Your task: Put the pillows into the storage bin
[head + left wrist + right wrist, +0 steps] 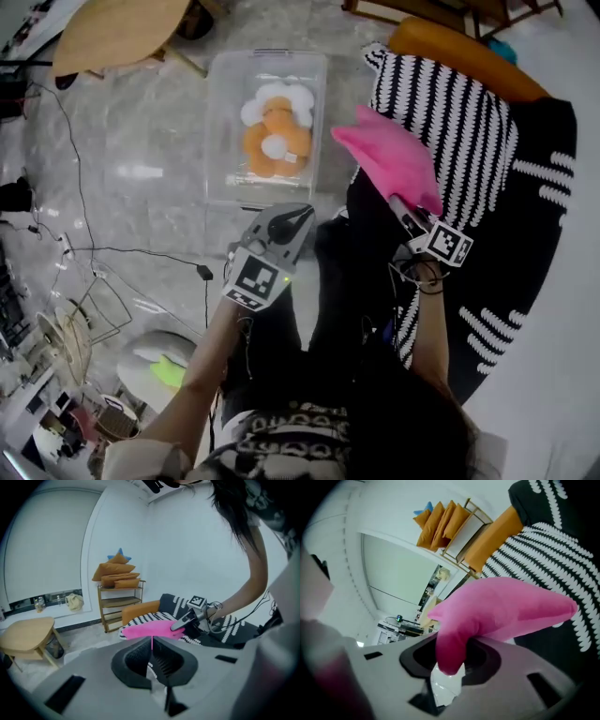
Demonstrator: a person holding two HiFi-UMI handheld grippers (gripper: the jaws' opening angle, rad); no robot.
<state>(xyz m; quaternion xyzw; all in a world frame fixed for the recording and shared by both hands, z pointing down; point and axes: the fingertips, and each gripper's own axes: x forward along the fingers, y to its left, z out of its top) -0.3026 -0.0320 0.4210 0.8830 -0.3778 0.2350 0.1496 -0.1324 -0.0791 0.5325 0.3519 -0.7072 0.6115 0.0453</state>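
Over striped throw (pixel 459 122), just right of bin (pixel 217 112): pink pillow (pixel 389 159) held up, one corner clamped between fingers of your right gripper (pixel 401 208), rest sticking out past jaws toward bin. Bin stands on floor (pixel 141 141), flower pillow (pixel 277 131) lying inside, near its middle. Your left gripper (pixel 298 218) sits at bin's near edge, fingers together, nothing between them.

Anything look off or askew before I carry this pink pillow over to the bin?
Only the grip: the right tool pinches the pink pillow by one bunched corner, so the rest sticks out unsupported. The storage bin sits flat on the floor with a flower pillow inside; nothing looks spilled.
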